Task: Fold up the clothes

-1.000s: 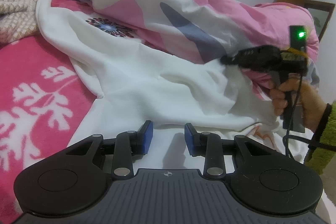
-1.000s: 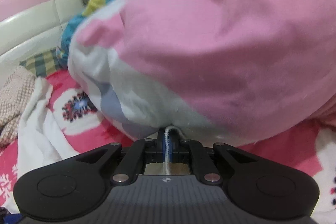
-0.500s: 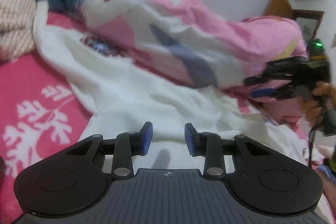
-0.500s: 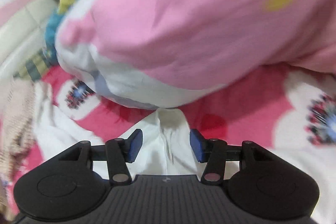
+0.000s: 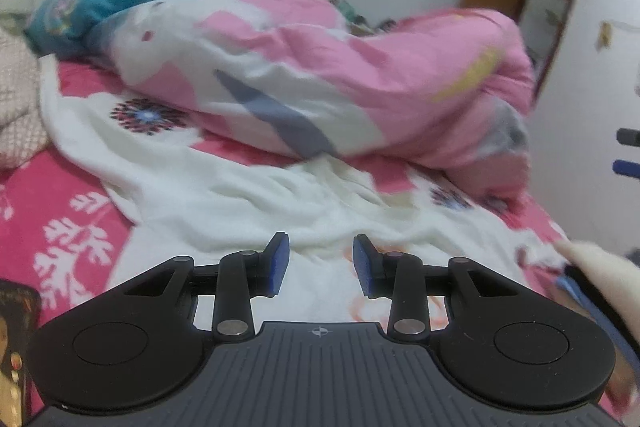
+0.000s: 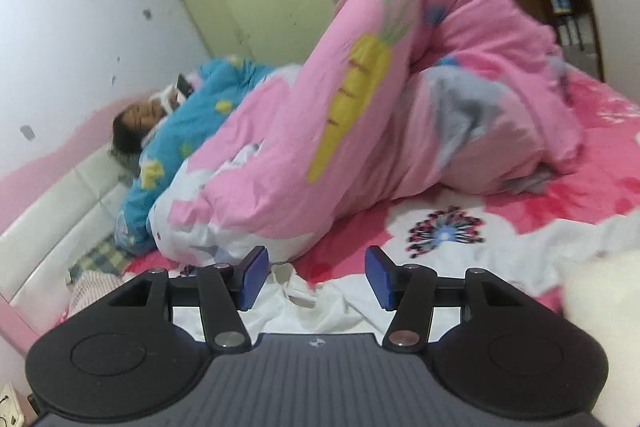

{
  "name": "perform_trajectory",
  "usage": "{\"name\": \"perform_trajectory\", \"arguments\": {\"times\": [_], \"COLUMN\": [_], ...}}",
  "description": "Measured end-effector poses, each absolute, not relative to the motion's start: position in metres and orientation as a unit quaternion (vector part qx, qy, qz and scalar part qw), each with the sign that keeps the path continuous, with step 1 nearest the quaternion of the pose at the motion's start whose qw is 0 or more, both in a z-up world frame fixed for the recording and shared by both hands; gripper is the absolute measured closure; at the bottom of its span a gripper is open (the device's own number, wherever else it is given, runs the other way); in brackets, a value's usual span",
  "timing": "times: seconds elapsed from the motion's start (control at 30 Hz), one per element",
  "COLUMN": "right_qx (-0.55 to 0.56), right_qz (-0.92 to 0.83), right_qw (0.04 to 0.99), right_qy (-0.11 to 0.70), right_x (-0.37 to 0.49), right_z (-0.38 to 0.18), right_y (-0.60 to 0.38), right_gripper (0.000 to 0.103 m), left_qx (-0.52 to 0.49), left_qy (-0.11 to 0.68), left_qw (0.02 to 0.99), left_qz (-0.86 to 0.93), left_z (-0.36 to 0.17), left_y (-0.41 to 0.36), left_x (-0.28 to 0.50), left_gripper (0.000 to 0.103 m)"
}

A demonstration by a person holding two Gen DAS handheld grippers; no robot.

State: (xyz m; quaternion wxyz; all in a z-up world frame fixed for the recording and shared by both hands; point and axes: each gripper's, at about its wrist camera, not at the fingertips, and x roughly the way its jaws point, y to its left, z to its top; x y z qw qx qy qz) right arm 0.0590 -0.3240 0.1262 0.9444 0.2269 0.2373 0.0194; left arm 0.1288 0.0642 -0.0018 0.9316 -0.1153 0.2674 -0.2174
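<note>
Right hand-held gripper (image 6: 312,277) just let go of the white garment (image 5: 280,199) (jaws wide now); left hand-held gripper (image 5: 316,265) hangs open above it, so regrasp comes next.

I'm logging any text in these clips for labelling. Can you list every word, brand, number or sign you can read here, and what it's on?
No readable words, brands or numbers in either view.
Left gripper: only a small crosshair mark on its grey body, no lettering.
Right gripper: the same crosshair mark, no lettering.
Dark printed object at the lower left edge: too cut off and blurred to read.
Pink quilt: a carrot picture, no text.
White garment: a faint orange print, unreadable.
</note>
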Motion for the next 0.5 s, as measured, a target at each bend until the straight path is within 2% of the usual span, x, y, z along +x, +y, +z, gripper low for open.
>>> {"name": "perform_trajectory", "arguments": {"times": [0.27,0.5], "right_qx": [0.258,0.298], "right_qz": [0.012,-0.003], "right_qw": [0.938,0.925], "right_qy": [0.231,0.236], "right_x": [-0.012,-0.051], "right_z": [0.097,0.068], "right_y": [-0.335,-0.353], "right_gripper": [0.046,0.046], "left_qx": [-0.053,-0.037], "left_qy": [0.280,0.290], "left_qw": [0.927,0.926], "left_qz": [-0.244,-0.239], "left_z": [0.010,0.013], "left_y": [0.028,0.013], "left_x": [0.078,0.059], "left_gripper": [0.067,0.067]}}
